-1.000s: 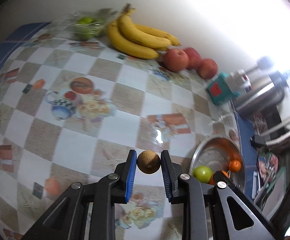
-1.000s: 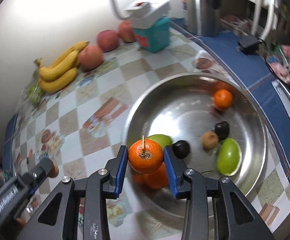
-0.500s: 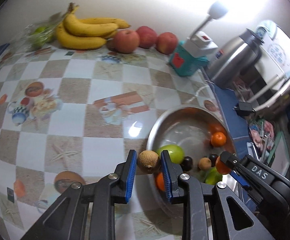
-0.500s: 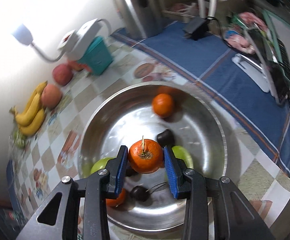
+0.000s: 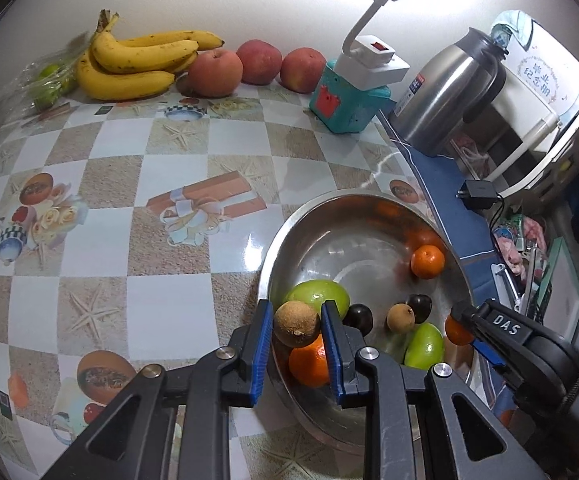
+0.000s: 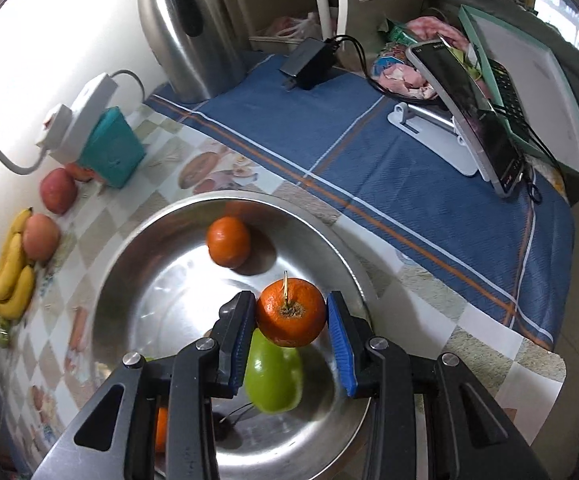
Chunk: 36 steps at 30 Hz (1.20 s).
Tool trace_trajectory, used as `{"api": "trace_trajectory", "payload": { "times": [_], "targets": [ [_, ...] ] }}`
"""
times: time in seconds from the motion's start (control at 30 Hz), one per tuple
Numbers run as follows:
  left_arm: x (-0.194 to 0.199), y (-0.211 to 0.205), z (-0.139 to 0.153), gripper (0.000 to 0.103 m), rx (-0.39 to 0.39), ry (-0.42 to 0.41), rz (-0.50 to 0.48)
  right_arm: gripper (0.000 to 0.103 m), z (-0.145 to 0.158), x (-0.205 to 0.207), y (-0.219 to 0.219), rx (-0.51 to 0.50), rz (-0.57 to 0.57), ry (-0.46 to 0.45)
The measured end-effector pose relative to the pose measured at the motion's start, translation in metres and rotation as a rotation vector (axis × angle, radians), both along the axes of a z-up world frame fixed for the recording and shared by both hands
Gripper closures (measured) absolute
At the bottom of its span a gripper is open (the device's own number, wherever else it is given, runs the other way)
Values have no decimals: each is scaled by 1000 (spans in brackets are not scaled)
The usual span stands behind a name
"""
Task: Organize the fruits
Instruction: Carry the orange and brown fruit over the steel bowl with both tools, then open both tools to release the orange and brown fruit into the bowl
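Note:
My left gripper point(image 5: 296, 326) is shut on a small brown fruit point(image 5: 296, 323) and holds it over the near left rim of the steel bowl point(image 5: 277, 248). My right gripper point(image 6: 291, 318) is shut on a stemmed orange point(image 6: 291, 312) above the same bowl point(image 6: 353, 272). It also shows in the left wrist view point(image 5: 459, 330) at the bowl's right rim. In the bowl lie a green fruit point(image 5: 323, 298), another green fruit point(image 6: 273, 376), oranges point(image 5: 427, 261) point(image 5: 309, 364), dark plums point(image 5: 419, 307) and a small brown fruit point(image 5: 400, 317).
Bananas point(image 5: 129, 62) and three apples point(image 5: 215, 72) lie along the back wall, with bagged green fruit point(image 5: 47, 84) at the left. A teal box with a lamp point(image 5: 347, 104), a steel kettle point(image 5: 445, 92), a charger point(image 6: 309, 62) and a phone on a stand point(image 6: 469, 116) stand to the right.
Both grippers have moved in over the bowl with their fruits. The left one came from the tablecloth to the bowl's left rim. The right one swung further right across the bowl.

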<state>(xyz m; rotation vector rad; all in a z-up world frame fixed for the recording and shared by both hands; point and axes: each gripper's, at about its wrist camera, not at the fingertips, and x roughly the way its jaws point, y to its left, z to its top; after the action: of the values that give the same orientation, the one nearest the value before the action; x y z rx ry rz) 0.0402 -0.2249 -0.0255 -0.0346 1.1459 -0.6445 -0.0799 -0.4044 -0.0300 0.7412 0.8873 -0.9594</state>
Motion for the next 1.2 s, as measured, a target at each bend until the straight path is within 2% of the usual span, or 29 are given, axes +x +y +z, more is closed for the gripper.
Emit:
{"api": "trace_trajectory", "payload": {
  "times": [0.2, 0.63, 0.7, 0.77, 0.93, 0.97, 1.03, 1.07, 1.17, 1.2],
  "targets": [
    [1, -2, -4, 76, 6, 7, -3, 65, -9, 1, -2, 14, -10, 24],
    [0, -3, -8, 74, 14, 14, 0, 64, -9, 1, -3, 13, -23, 42],
    [1, -3, -7, 72, 13, 14, 1, 63, -7, 1, -3, 6, -19, 45],
    [1, -2, -7, 69, 12, 14, 3, 58, -5, 2, -2, -4, -16, 43],
    [1, 1, -2, 68, 7, 6, 15, 57, 1, 3, 0, -19, -6, 36],
    [2, 1, -1, 66, 8, 2, 19, 57, 3, 4, 1, -23, 0, 36],
    [3, 3, 1, 56, 12, 1, 33, 57, 5, 6, 3, -27, 13, 34],
    [3, 4, 1, 47, 15, 1, 39, 57, 5, 8, 5, -28, 22, 33],
    [6, 9, 2, 40, 31, -5, 67, 57, 6, 12, 8, -28, 40, 35],
    [8, 11, 2, 34, 36, -5, 78, 57, 6, 13, 9, -27, 45, 34]
  ]
}}
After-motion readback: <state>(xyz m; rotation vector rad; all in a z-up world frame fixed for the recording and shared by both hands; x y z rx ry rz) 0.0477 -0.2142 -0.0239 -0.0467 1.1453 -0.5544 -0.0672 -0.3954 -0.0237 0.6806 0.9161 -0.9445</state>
